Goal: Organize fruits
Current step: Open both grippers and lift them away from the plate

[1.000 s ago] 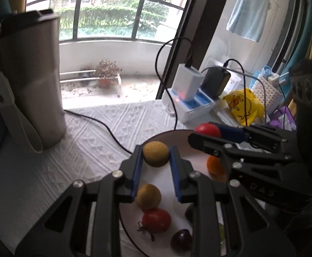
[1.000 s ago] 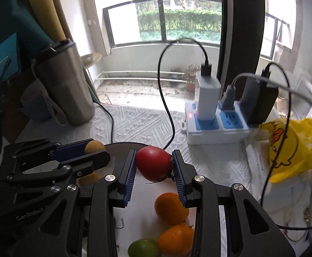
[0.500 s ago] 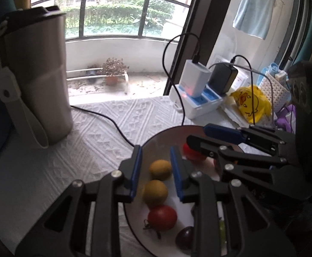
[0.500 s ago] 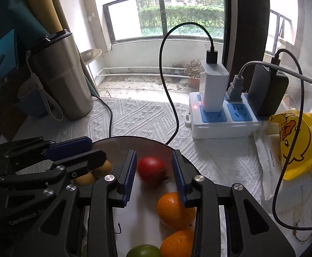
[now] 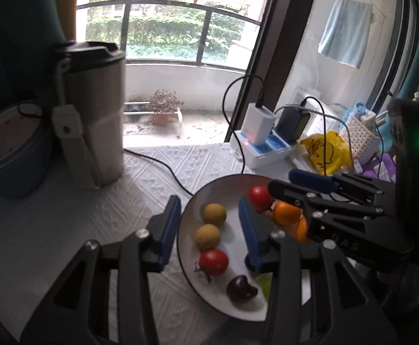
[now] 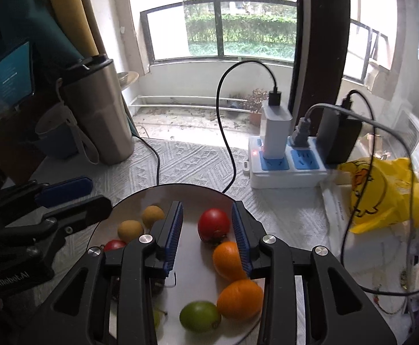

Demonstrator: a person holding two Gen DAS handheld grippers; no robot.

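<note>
Left gripper (image 5: 208, 224) above released longan (image 5: 214, 214)

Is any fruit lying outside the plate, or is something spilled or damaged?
Nothing stands out. All the fruit in view lies inside the plate: the tomato, the oranges and the green fruit. No spill or damage shows on the white cloth.
</note>
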